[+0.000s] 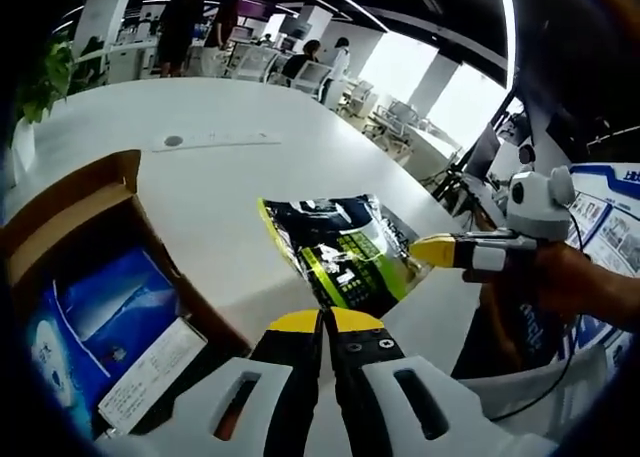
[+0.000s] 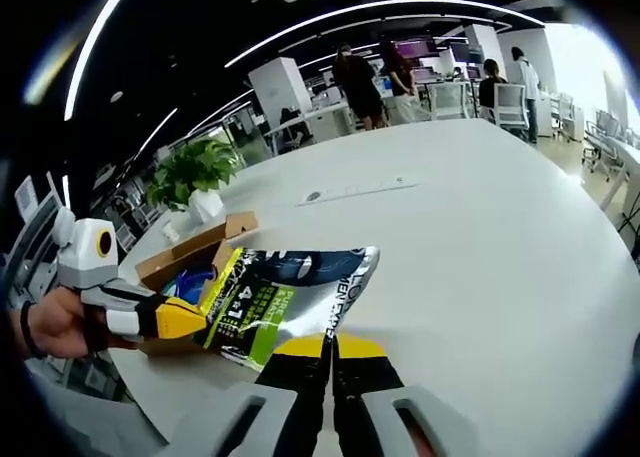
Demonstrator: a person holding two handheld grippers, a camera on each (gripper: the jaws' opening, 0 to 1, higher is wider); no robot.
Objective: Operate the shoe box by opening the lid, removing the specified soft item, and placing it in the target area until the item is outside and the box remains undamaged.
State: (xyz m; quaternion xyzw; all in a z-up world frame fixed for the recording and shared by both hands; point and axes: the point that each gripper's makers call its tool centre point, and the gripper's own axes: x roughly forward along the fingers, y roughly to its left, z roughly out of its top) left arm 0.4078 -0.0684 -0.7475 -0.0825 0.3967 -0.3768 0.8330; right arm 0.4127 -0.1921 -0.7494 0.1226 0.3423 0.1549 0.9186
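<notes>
We hold the soft black-and-green foil pouch (image 1: 345, 252) with both closed grippers, left gripper (image 1: 325, 320) and right gripper (image 2: 329, 347), probably stretched above the white table (image 1: 230, 177), outside the open brown cardboard shoe box (image 1: 95, 277).

We're getting bright, even light from the long ceiling strips (image 2: 300, 32), plus windows (image 1: 440, 87) blown out to pure white. The white surface (image 1: 250, 177) glares softly, with barely any shadows. Fisheye bends everything hard near the edges, and the distant office background goes soft.
</notes>
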